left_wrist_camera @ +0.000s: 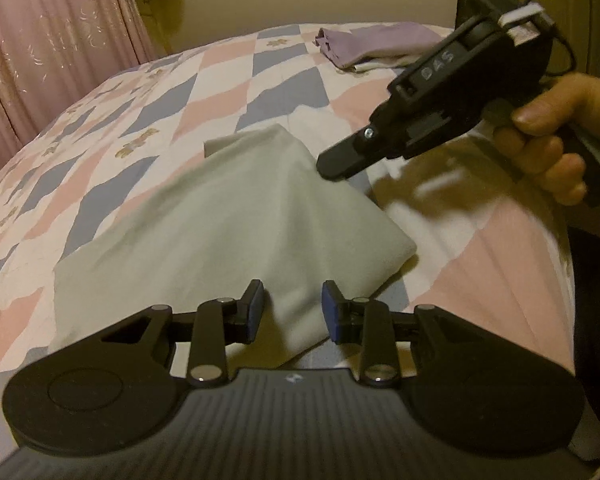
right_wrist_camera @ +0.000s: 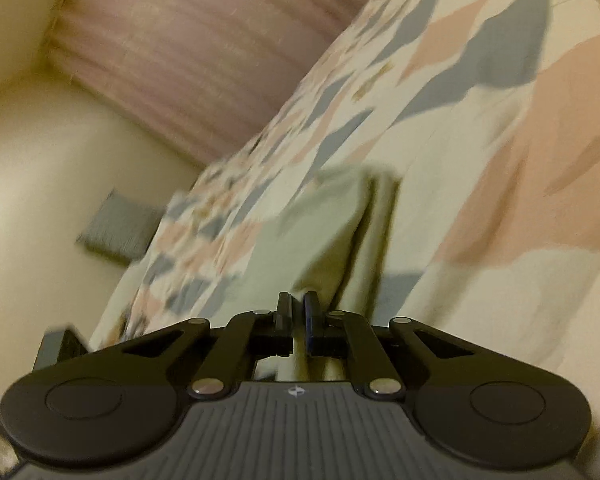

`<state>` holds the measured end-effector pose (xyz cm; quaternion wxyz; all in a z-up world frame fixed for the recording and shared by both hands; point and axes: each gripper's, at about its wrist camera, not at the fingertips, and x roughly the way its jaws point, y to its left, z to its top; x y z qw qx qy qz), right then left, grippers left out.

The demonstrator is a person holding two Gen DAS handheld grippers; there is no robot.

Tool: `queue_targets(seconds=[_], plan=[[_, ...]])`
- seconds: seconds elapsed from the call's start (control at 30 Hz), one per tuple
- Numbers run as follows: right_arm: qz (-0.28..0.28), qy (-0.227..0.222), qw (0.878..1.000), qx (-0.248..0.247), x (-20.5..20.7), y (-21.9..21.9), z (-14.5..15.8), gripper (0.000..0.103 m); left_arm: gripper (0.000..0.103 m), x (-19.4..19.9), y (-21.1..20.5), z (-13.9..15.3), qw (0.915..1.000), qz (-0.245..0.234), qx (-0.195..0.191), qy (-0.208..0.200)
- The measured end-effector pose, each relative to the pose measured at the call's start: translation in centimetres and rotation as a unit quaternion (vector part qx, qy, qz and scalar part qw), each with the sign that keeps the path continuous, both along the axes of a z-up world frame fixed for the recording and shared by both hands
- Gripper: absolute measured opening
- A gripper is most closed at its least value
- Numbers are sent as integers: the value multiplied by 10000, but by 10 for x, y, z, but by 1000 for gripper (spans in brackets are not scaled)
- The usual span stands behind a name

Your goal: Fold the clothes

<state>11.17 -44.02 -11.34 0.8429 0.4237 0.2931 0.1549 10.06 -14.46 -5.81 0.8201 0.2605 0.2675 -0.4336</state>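
A pale grey-green garment (left_wrist_camera: 220, 216) lies on the patterned bedspread (left_wrist_camera: 140, 112), pulled up into a tent-like peak. My right gripper (left_wrist_camera: 332, 168) is at that peak, seen from the side in the left wrist view. In the right wrist view my right gripper (right_wrist_camera: 298, 308) is shut on a fold of the garment (right_wrist_camera: 324, 236), which hangs away from the jaws. My left gripper (left_wrist_camera: 292, 312) is open, with its fingers on either side of the garment's near corner, not closed on it.
A folded lilac garment (left_wrist_camera: 372, 44) lies at the far side of the bed. Pink curtains (left_wrist_camera: 52, 40) hang at the left. A person's hand (left_wrist_camera: 556, 136) holds the right gripper. A grey cushion (right_wrist_camera: 116, 228) lies on the floor beside the bed.
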Motion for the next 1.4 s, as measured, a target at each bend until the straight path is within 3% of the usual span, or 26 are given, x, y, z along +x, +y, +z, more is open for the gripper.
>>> queue_targets(seconds=[0.07,0.1,0.13,0.23,0.27,0.3,0.33,0.47,0.6,0.67,0.7,0.73,0.9,1.17,1.3,1.4], plan=[[-64,4,10000,51,5,-5,0,27,28,1,2,2,9999,-9,-122,-5],[-91,8,9999,45,6,-6,-1,40,28,1,2,2,9998,-15,-189,2],[-117,12,9999,38,8,-8,-1,42,28,2,2,2,9997,-10,-245,26],[-198,25,9998,18,12,-13,-1,40,28,4,1,-2,9997,7,-244,95],[-224,30,9997,11,13,-14,-1,33,28,3,1,-3,9997,-4,-231,89],[-251,34,9997,4,15,-16,-1,12,28,3,2,-4,9997,-11,-224,85],[-278,38,9996,-2,16,-17,-1,7,28,3,2,-4,9997,-11,-227,90],[-385,56,9992,-29,21,-23,-2,7,29,2,7,0,9994,18,-323,92],[-418,92,9991,-58,29,-27,-3,35,29,4,8,-1,9989,49,-459,112],[-315,113,9994,-121,38,-22,-4,34,29,7,5,-3,9988,50,-462,135],[-321,97,9993,-157,42,-21,-3,16,29,8,4,-2,9988,50,-470,133],[-352,70,9992,-193,45,-21,-2,4,29,9,3,-1,9987,52,-488,108],[-527,-212,9980,-259,50,-26,6,4,30,24,10,8,9975,236,-661,119],[-455,151,9984,-303,45,-25,-5,4,30,48,57,8,9944,916,-501,140],[-660,197,9974,-214,37,-28,-4,12,31,58,92,10,9869,1532,-434,242],[-813,132,9953,-504,24,-22,5,18,34,61,114,11,9820,1834,-302,329]])
